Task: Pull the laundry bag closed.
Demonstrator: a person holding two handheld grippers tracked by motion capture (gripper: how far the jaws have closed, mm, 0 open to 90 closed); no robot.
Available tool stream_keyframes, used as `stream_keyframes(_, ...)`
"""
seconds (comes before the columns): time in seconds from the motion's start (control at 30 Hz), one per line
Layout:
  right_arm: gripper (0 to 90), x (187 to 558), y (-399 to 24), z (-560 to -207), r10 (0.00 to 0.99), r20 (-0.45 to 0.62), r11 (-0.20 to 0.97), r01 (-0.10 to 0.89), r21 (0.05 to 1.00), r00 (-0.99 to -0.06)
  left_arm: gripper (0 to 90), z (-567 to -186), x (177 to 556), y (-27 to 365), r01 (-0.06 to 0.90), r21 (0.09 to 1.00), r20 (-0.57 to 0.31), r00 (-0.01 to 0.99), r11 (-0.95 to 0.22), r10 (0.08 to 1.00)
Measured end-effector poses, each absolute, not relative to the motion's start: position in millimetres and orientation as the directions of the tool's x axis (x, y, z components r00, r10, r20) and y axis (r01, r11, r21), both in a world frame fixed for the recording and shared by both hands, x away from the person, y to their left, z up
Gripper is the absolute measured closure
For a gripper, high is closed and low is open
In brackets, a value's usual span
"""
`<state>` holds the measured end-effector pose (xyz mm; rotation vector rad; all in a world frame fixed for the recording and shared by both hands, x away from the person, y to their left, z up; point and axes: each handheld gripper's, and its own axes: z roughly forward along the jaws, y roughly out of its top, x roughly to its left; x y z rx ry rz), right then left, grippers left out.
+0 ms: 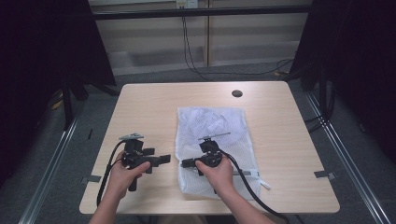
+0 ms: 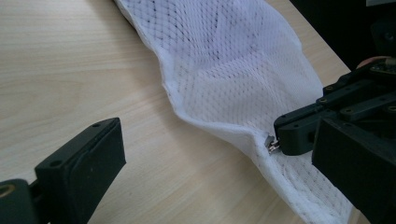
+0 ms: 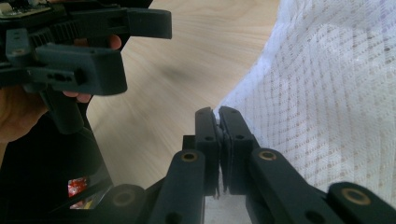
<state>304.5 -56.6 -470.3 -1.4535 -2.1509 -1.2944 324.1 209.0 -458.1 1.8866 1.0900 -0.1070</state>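
On the pale wooden tabletop (image 1: 149,107), seen from above, lies a white mesh laundry bag (image 1: 212,126). Left tongs (image 2: 215,154) gape apart beside it. Right tongs (image 3: 218,122) are clamped, seemingly on its small metal zipper pull (image 2: 271,144).

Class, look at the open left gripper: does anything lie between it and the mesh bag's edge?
Nothing visible: bare table lies between the left gripper and the mesh bag. The right gripper is shut on the bag's edge.
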Motion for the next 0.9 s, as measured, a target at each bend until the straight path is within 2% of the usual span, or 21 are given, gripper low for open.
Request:
stream_keyframes(0.4,86.6,306,-61,-466,0.626,0.622,0.093,0.837,0.539,-0.47,2.0,-462,323,205,0.733,0.657,-0.515,0.606,-0.174,0.606)
stream_keyframes(0.57,86.5,306,-62,-465,0.627,0.623,0.087,0.837,0.541,-0.468,2.1,-467,321,198,0.748,0.638,-0.557,0.611,-0.182,0.562)
stream_keyframes(0.9,86.6,306,-66,-461,0.632,0.614,0.078,0.827,0.557,-0.473,8.7,-472,317,190,0.748,0.624,-0.556,0.629,-0.227,0.543)
